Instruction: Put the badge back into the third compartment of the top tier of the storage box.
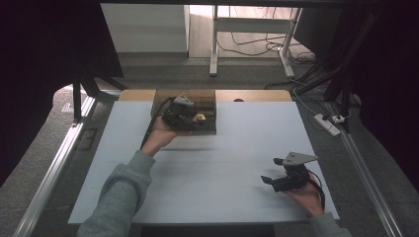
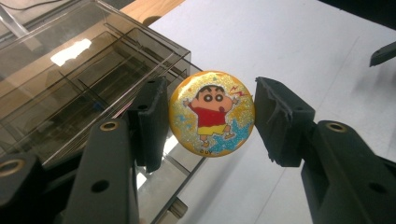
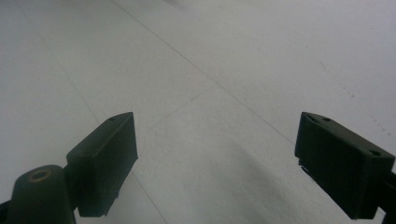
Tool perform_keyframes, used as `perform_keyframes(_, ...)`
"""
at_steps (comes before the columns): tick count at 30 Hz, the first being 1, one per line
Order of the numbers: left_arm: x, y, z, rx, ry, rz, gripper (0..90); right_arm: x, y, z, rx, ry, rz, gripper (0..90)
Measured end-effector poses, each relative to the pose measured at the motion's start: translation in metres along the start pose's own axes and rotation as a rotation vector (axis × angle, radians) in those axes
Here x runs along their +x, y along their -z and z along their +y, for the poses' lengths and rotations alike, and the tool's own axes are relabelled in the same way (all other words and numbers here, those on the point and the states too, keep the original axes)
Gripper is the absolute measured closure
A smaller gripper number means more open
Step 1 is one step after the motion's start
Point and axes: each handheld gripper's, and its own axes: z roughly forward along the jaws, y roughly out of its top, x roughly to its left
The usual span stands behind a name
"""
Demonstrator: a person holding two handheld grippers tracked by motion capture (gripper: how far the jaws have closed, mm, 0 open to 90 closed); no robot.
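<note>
Left claw (image 2: 210, 116): clamped on a round yellow cartoon badge (image 2: 212, 113), one pad on each edge, picture face toward the gripper's camera. Badge carried above the smoked clear organiser box (image 2: 93, 79), at its near corner; in the high view the claw (image 1: 195, 118) hangs over that box (image 1: 207, 98) at the counter's (image 1: 222, 197) far edge. Step judged: transport nearly done, placing next. Next move calls for centring over one compartment, lowering, then parting the pads. Right claw (image 3: 215, 158): jaws apart, nothing between them, resting low over the bare counter, well apart from the box.

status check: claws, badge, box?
Left claw shut on badge, beside the clear box. Right claw open, empty, over the table. Nothing in the way.
</note>
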Motion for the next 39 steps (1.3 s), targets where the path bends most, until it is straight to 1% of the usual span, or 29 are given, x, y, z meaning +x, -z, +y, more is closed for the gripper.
perform_keyframes(5,0.003,-0.009,0.001,0.014,0.007,0.006,46.8,0.0,0.0,0.0,0.001,0.0,0.0,12.6)
perform_keyframes(8,0.005,-0.015,0.001,0.008,0.035,-0.022,46.8,0.0,0.0,0.0,0.001,0.0,0.0,12.6)
perform_keyframes(16,0.008,-0.029,0.003,0.036,0.043,-0.006,46.8,0.0,0.0,0.0,0.002,0.002,-0.002,12.7)
perform_keyframes(18,0.009,-0.032,0.003,0.038,0.05,-0.001,46.8,0.0,0.0,0.0,0.003,0.002,-0.001,12.7)
perform_keyframes(20,0.009,-0.033,0.003,0.035,0.056,-0.002,46.8,0.0,0.0,0.0,0.004,0.003,-0.002,12.9)
perform_keyframes(22,0.009,-0.034,0.003,0.03,0.061,-0.017,46.8,0.0,0.0,0.0,0.005,0.005,-0.003,12.8)
perform_keyframes(23,0.009,-0.034,0.003,0.03,0.059,-0.02,46.8,0.0,0.0,0.0,0.006,0.005,-0.003,12.9)
perform_keyframes(25,0.008,-0.036,0.003,0.035,0.051,-0.013,46.8,0.0,0.0,0.0,0.004,0.004,-0.004,12.9)
perform_keyframes(29,0.008,-0.037,0.003,0.037,0.053,-0.012,46.6,0.001,0.0,0.0,0.005,0.006,-0.004,12.9)
perform_keyframes(35,0.006,-0.037,0.003,0.033,0.043,-0.014,45.9,0.0,0.0,0.0,0.008,0.005,-0.003,12.9)
perform_keyframes(36,0.006,-0.037,0.003,0.028,0.045,-0.013,45.1,0.0,0.0,0.0,0.009,0.005,-0.003,12.9)
perform_keyframes(37,0.006,-0.037,0.003,0.027,0.046,-0.006,41.4,0.0,0.0,0.0,0.009,0.006,-0.004,12.9)
perform_keyframes(38,0.005,-0.037,0.004,0.03,0.042,0.004,31.0,0.0,0.0,0.0,0.008,0.006,-0.003,12.9)
perform_keyframes(39,0.003,-0.036,0.004,0.036,0.032,0.01,31.0,0.0,0.0,0.0,0.008,0.006,-0.003,12.9)
